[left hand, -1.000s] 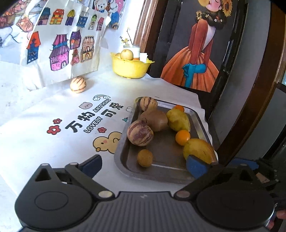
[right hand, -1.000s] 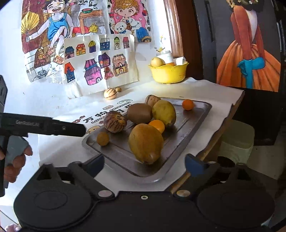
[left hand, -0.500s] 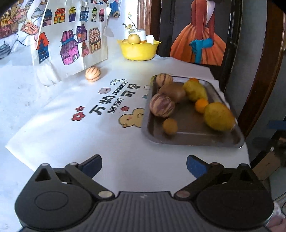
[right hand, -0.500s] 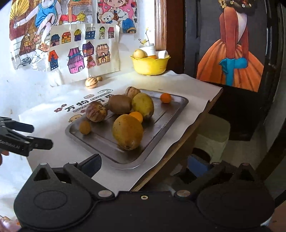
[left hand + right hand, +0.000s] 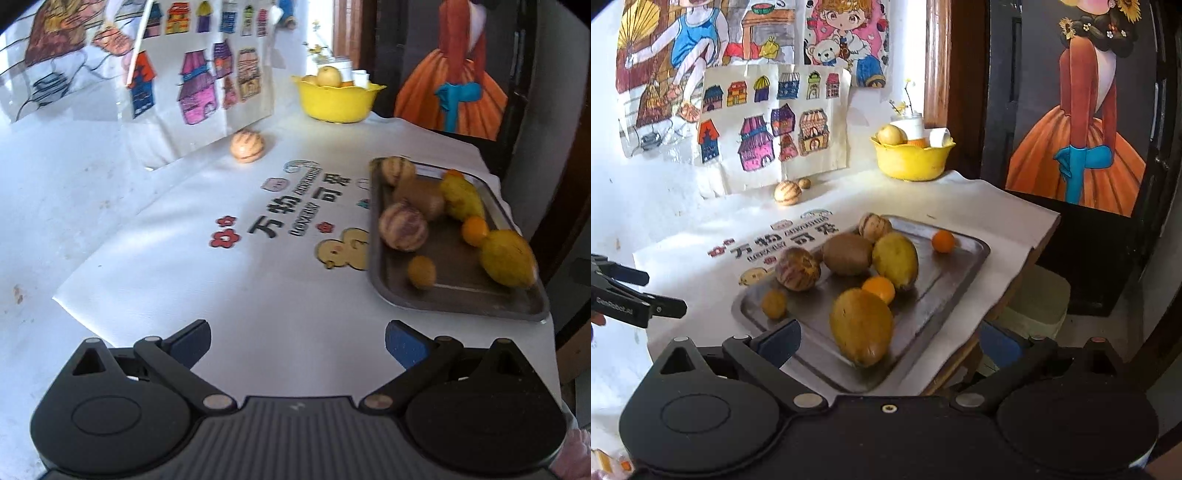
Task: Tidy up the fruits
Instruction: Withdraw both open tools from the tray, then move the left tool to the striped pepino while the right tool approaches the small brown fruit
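Observation:
A metal tray [image 5: 461, 299] [image 5: 960, 266] holds several fruits: a large yellow-brown mango [image 5: 861, 326] [image 5: 509, 263], a striped melon [image 5: 798, 268] [image 5: 403, 232], a kiwi [image 5: 847, 254], small oranges [image 5: 942, 240]. A striped fruit [image 5: 247, 146] [image 5: 787, 192] lies loose by the wall. My left gripper [image 5: 297, 343] is open and empty, over the white cloth left of the tray; it also shows in the right wrist view [image 5: 646, 291]. My right gripper [image 5: 886, 341] is open and empty at the tray's near corner.
A yellow bowl [image 5: 338, 99] [image 5: 911, 160] with fruit and a white cup stands at the back. Drawings hang on the wall [image 5: 772, 133]. The table edge [image 5: 1015, 295] drops off right of the tray, with a bin [image 5: 1034, 302] below.
The left gripper has pulled back and to the left, off the tray and over the cloth. The right gripper has drawn back a little from the tray. Both stay open.

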The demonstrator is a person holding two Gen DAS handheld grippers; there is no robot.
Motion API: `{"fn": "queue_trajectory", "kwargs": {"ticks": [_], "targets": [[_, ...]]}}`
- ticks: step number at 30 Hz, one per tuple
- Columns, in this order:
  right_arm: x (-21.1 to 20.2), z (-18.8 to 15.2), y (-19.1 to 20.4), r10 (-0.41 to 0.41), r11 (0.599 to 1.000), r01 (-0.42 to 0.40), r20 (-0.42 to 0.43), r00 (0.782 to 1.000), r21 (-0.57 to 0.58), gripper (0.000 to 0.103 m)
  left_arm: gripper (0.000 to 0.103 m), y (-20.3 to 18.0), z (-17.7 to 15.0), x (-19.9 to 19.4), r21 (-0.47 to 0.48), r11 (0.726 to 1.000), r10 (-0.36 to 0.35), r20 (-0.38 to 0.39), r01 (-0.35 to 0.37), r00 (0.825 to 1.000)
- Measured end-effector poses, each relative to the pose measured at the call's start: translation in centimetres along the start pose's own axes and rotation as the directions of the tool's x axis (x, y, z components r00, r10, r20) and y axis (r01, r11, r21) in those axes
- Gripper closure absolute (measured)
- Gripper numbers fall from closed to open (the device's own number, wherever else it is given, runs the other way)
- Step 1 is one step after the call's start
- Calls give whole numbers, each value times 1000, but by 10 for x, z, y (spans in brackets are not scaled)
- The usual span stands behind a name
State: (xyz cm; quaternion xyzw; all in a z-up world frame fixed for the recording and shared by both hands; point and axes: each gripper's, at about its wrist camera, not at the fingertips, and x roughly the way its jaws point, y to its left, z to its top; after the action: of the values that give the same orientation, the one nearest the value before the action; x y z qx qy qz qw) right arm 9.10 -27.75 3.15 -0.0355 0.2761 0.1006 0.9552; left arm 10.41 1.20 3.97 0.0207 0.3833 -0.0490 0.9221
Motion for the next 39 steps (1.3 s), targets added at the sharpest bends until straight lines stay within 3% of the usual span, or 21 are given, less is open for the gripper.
{"fn": "queue_trajectory", "kwargs": {"ticks": [7, 13, 23, 30, 36, 39], "targets": [[7, 24, 1, 84, 996, -84, 7, 996, -4, 1, 0, 16, 10, -7, -49, 997, 65, 30, -64, 997], [19, 52, -4, 184, 983, -184, 2, 983, -28, 1, 0, 34, 17, -18, -126, 976, 185, 64, -176, 981], [52, 135, -10, 268, 959, -268, -13, 963, -91, 1, 0, 49, 51, -2, -186, 966, 206, 132, -179, 970], [118, 233, 13, 308, 941, -317, -86, 948, -123, 1, 0, 48, 94, 46, -138, 975, 203, 243, -173, 949], [204, 293, 37, 333, 936, -348, -183, 925, -58, 1, 0, 54, 133, 103, -116, 990, 104, 227, -79, 968], [250, 300, 48, 353, 929, -368, -231, 907, -25, 1, 0, 56, 148, 130, -91, 992, 106, 233, -87, 967]]}}
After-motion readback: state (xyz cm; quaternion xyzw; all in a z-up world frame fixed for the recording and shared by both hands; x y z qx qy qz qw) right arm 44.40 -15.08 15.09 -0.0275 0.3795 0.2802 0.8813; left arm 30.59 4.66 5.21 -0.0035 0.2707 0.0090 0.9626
